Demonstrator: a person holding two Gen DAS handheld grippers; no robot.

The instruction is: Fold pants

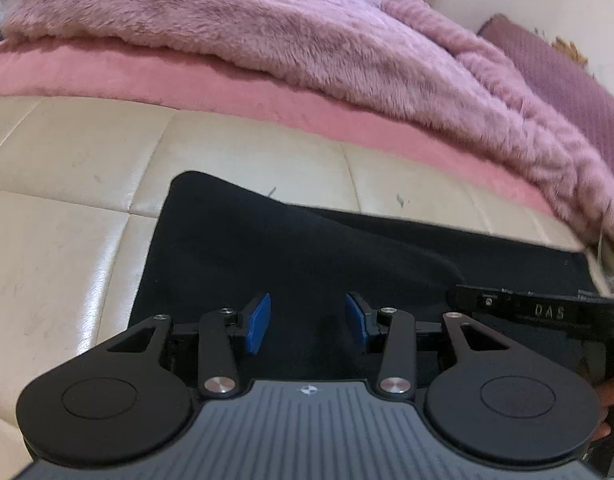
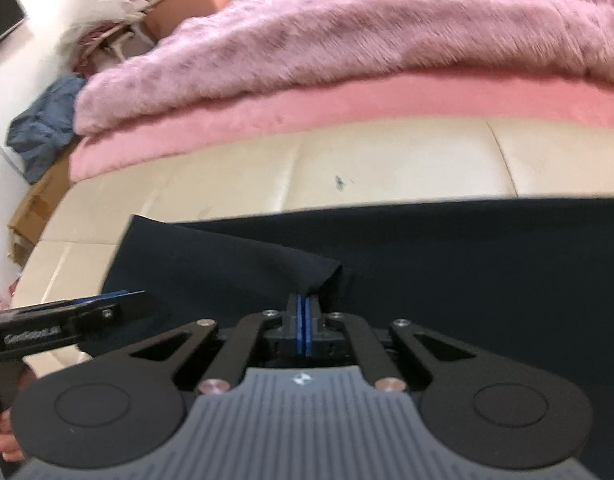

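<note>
Dark navy pants (image 1: 291,248) lie flat on a cream padded surface (image 1: 67,208). My left gripper (image 1: 307,322) hovers over the pants with its blue pads (image 1: 258,322) wide apart and nothing between them. In the right wrist view the pants (image 2: 447,260) spread to the right. My right gripper (image 2: 303,312) is shut on a raised fold of the pants fabric (image 2: 323,276). The left gripper (image 2: 67,320) shows at the left edge of the right wrist view; the right gripper's body (image 1: 547,312) shows at the right of the left wrist view.
A fluffy mauve blanket (image 1: 267,32) over a pink sheet (image 1: 187,80) lies just behind the cream surface. A blue-grey cloth (image 2: 47,124), cardboard boxes (image 2: 35,208) and clutter (image 2: 119,32) sit at far left. A purple cushion (image 1: 555,80) lies at right.
</note>
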